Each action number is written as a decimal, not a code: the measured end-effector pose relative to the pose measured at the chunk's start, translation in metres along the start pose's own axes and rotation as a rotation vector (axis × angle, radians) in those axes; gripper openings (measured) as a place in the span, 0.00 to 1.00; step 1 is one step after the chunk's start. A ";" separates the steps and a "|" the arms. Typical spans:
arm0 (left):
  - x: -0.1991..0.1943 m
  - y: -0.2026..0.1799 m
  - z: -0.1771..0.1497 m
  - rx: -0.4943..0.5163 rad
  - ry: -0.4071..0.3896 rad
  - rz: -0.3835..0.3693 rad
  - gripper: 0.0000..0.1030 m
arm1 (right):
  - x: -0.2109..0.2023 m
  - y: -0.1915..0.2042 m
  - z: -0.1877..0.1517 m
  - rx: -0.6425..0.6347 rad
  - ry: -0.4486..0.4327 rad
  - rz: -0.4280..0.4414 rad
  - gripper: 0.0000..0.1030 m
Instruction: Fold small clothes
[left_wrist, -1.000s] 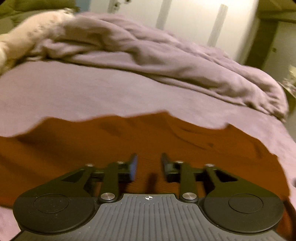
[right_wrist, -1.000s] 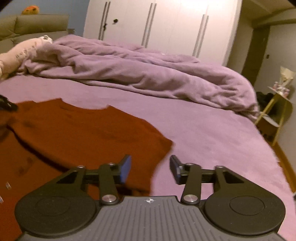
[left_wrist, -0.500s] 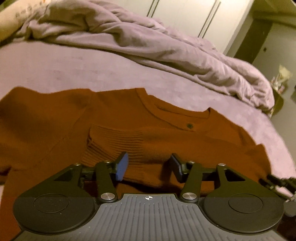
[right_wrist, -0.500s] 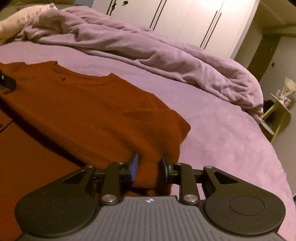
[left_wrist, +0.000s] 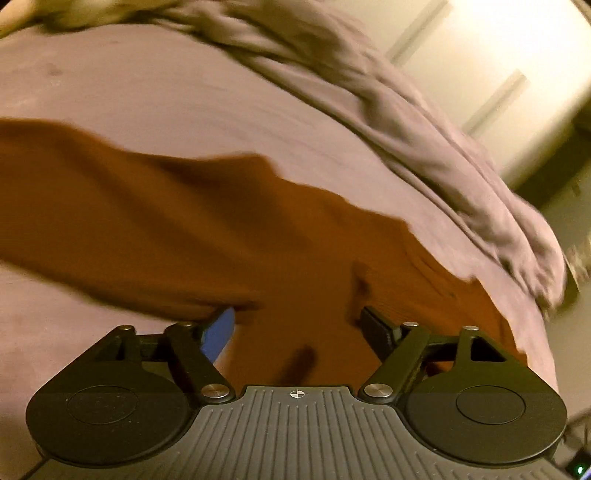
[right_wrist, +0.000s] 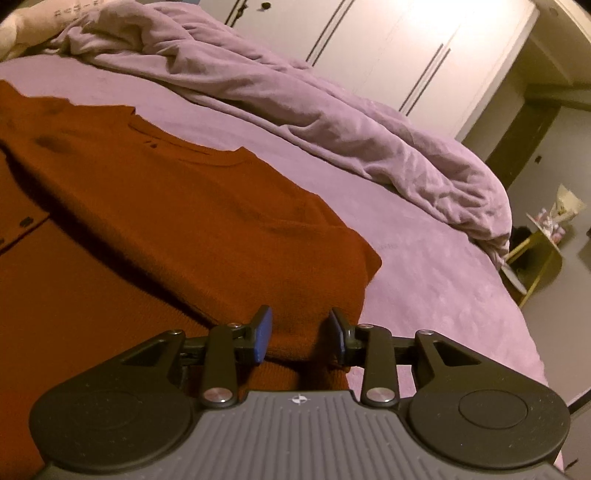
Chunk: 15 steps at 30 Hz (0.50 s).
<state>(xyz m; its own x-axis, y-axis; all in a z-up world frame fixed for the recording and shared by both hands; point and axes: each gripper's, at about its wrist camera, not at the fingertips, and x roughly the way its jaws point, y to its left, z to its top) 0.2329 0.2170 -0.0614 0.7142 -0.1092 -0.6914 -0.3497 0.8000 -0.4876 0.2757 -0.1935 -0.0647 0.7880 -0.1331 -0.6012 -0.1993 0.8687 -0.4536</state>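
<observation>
A rust-orange knitted sweater (right_wrist: 155, 206) lies on the purple bed (right_wrist: 424, 266), its upper part folded over the lower part. In the left wrist view the sweater (left_wrist: 184, 236) is blurred by motion. My left gripper (left_wrist: 299, 328) is open wide, low over the sweater, with nothing between its fingers. My right gripper (right_wrist: 300, 336) is open at the sweater's right edge, with the folded edge of the cloth lying between its fingers.
A crumpled purple duvet (right_wrist: 295, 96) lies across the far side of the bed. White wardrobe doors (right_wrist: 406, 48) stand behind it. A small yellow side table (right_wrist: 539, 251) stands to the right of the bed. A pale pillow (right_wrist: 22, 33) lies at the far left.
My left gripper has opened wider and swung left over the sweater, blurring its view. My right gripper has opened from nearly shut and stays at the sweater's right edge.
</observation>
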 end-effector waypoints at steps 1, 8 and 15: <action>-0.010 0.014 0.002 -0.023 -0.021 0.037 0.81 | 0.000 0.000 0.001 0.005 0.002 0.001 0.33; -0.061 0.126 0.018 -0.322 -0.139 0.111 0.62 | -0.023 -0.008 -0.002 0.106 0.005 0.023 0.55; -0.066 0.176 0.024 -0.514 -0.221 0.160 0.48 | -0.044 -0.005 -0.004 0.174 -0.004 0.087 0.59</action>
<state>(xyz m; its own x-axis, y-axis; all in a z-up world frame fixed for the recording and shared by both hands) 0.1385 0.3795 -0.0891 0.7185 0.1599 -0.6769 -0.6739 0.4011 -0.6205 0.2400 -0.1936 -0.0389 0.7747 -0.0519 -0.6302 -0.1638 0.9461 -0.2793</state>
